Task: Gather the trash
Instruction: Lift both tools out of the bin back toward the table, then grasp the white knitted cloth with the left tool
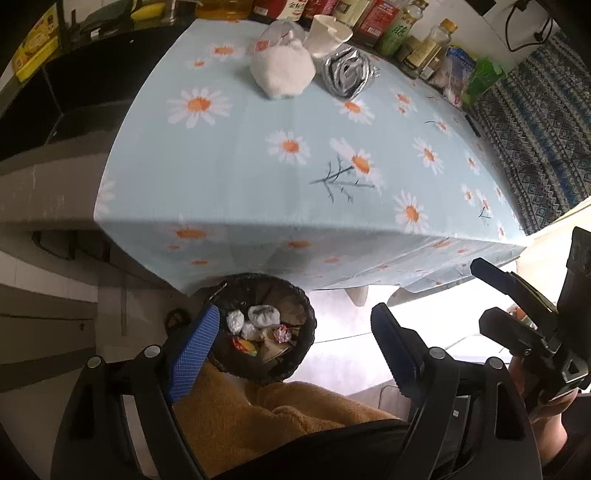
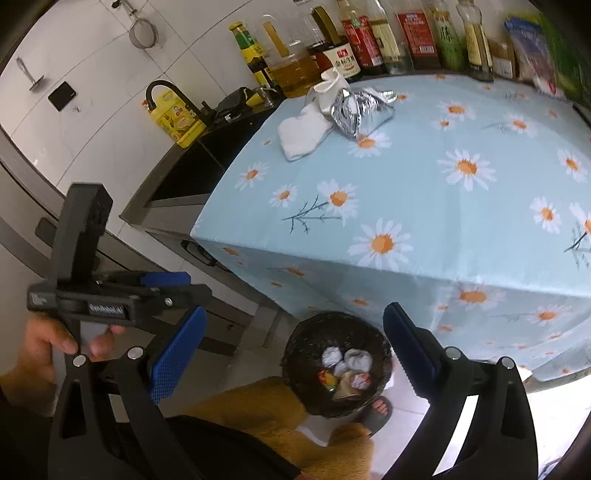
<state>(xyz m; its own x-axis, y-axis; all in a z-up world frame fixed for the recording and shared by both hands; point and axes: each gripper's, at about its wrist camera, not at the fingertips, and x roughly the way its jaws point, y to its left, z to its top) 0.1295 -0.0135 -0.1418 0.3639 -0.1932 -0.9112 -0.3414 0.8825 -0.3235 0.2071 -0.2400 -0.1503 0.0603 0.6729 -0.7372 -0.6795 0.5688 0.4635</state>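
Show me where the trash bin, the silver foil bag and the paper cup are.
trash bin [image 1: 308, 321]: left wrist view, on its black rim.
silver foil bag [image 2: 356, 112]: right wrist view, on its crumpled middle.
paper cup [image 1: 327, 35]: left wrist view, on its white side wall.

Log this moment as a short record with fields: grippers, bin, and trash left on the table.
left gripper: open, empty, above the bin
right gripper: open, empty, above the bin
bin: black, on the floor at the table's near edge, holds crumpled wrappers
table: daisy-print cloth
trash left: silver foil bag, white paper cup, white cloth, grouped at the far side
far edge: row of bottles
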